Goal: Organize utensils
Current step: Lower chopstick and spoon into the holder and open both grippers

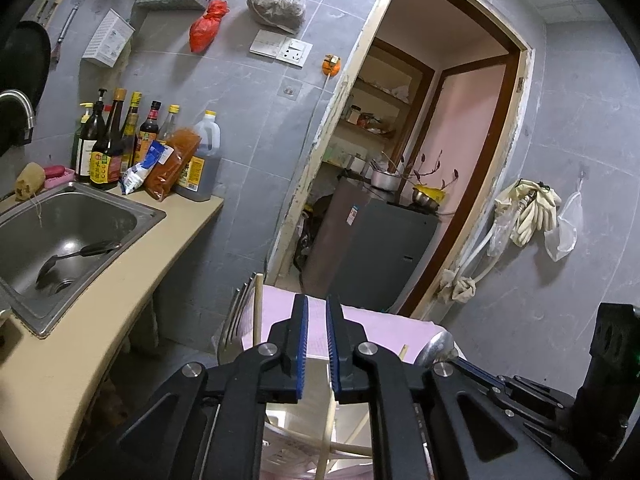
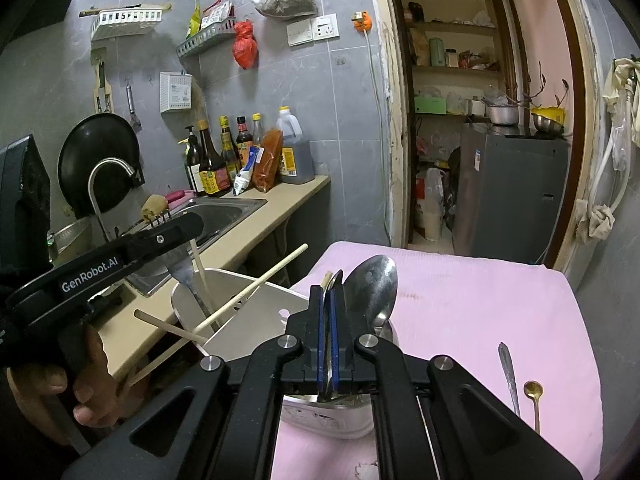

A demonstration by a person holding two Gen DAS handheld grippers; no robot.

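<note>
right claw (image 2: 329, 300): pinching a spoon (image 2: 374, 288) over the white holder (image 2: 256, 320) | left claw (image 1: 317, 320): nearly closed, pads apart, nothing between | pink-clothed table (image 2: 480, 300): knife (image 2: 508, 372), gold spoon (image 2: 533, 394)

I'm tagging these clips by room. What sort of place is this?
A small home kitchen: a steel sink set in a counter, sauce bottles against the tiled wall, and a black pan hanging behind the tap.

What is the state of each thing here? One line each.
Left gripper: slightly open, empty.
Right gripper: shut on a metal utensil.
White holder: upright, holds chopsticks.
Tap: no water running.
Gold spoon: lying on pink cloth.
</note>
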